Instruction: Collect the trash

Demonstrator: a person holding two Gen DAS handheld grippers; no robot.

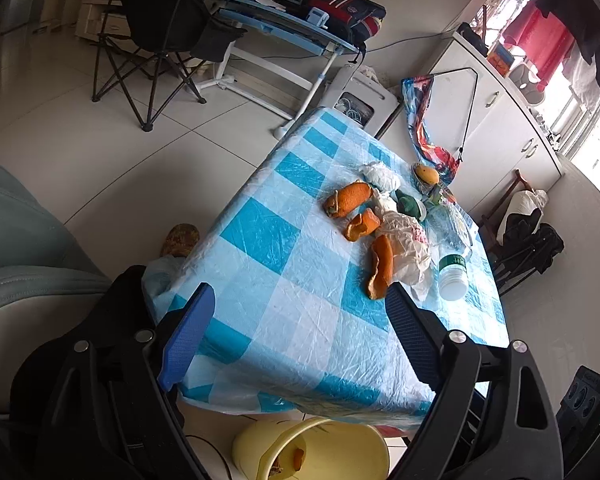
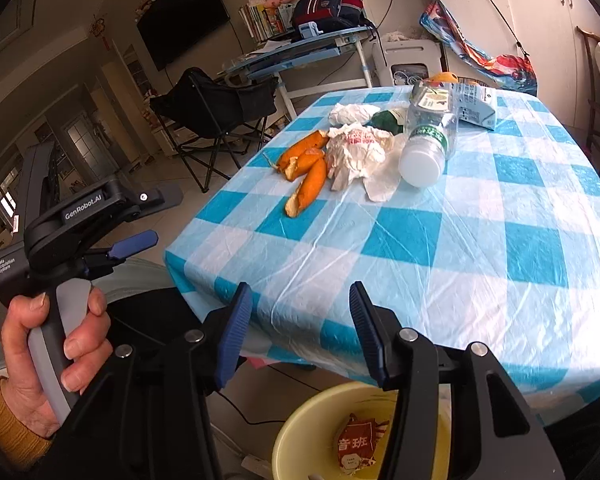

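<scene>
Three orange peels (image 1: 350, 200) (image 2: 304, 160) lie on the blue-checked table (image 1: 284, 308) (image 2: 440, 248), beside a crumpled plastic bag (image 1: 410, 242) (image 2: 360, 146), a white tissue wad (image 1: 380, 176) (image 2: 350, 112) and a toppled plastic bottle (image 1: 454, 276) (image 2: 426, 152). A yellow bin (image 1: 252, 452) (image 2: 296, 428) stands on the floor under the table's near edge, holding a red wrapper (image 2: 358, 444) and a bit of peel (image 1: 298, 456). My left gripper (image 1: 300, 320) (image 2: 156, 216) hovers open and empty over the near corner. My right gripper (image 2: 300, 320) is open and empty above the bin.
A green item (image 2: 384, 120), a drink carton (image 2: 472, 104) and a mango (image 1: 427, 172) sit at the table's far side. A black folding chair (image 1: 160, 32), a blue desk (image 1: 284, 28), a white cabinet (image 1: 500, 120) and a grey sofa (image 1: 24, 248) ring the table.
</scene>
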